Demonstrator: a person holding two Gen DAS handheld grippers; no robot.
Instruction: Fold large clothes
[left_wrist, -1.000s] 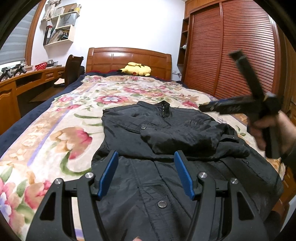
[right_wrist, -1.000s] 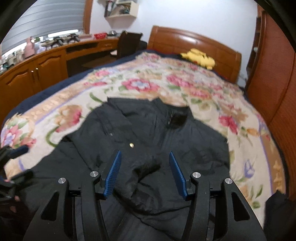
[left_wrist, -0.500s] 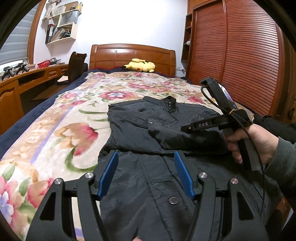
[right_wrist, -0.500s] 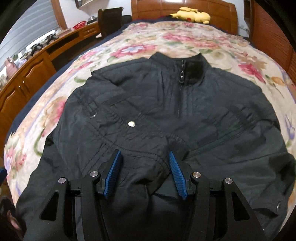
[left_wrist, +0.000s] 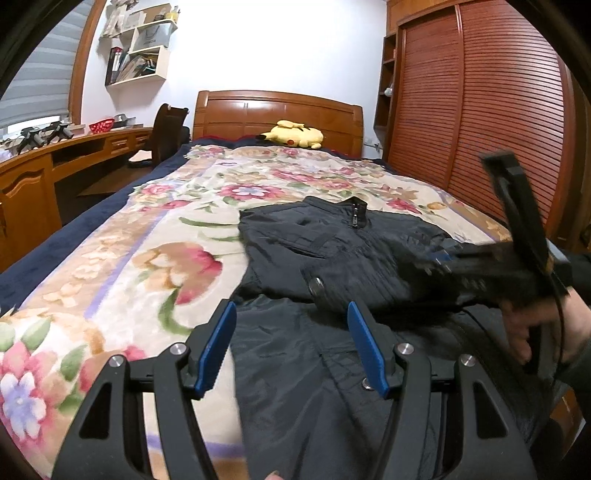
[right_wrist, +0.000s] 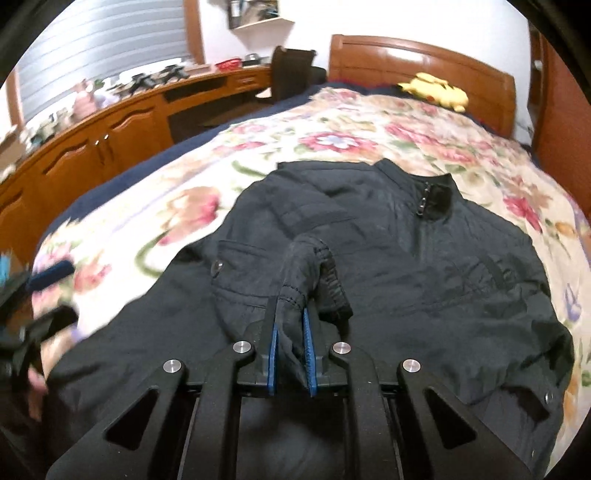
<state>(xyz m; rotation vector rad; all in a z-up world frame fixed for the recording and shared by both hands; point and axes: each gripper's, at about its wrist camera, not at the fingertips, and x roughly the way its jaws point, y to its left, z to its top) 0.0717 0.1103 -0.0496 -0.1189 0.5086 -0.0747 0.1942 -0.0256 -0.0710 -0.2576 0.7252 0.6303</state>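
A black jacket (left_wrist: 340, 251) lies front up on the floral bedspread (left_wrist: 147, 266), collar toward the headboard; it also shows in the right wrist view (right_wrist: 424, 258). My right gripper (right_wrist: 290, 325) is shut on the cuff of a sleeve (right_wrist: 310, 266) folded over the chest and holds it lifted. It appears blurred at the right in the left wrist view (left_wrist: 443, 264). My left gripper (left_wrist: 291, 336) is open and empty above the jacket's lower left part.
A yellow plush toy (left_wrist: 291, 134) lies by the wooden headboard (left_wrist: 277, 110). A wooden desk (left_wrist: 55, 155) and chair (left_wrist: 168, 129) stand left of the bed. Slatted wardrobe doors (left_wrist: 480, 110) stand to the right.
My right gripper has shut on the sleeve cuff and lifted it. The left gripper has shifted slightly left and stays open.
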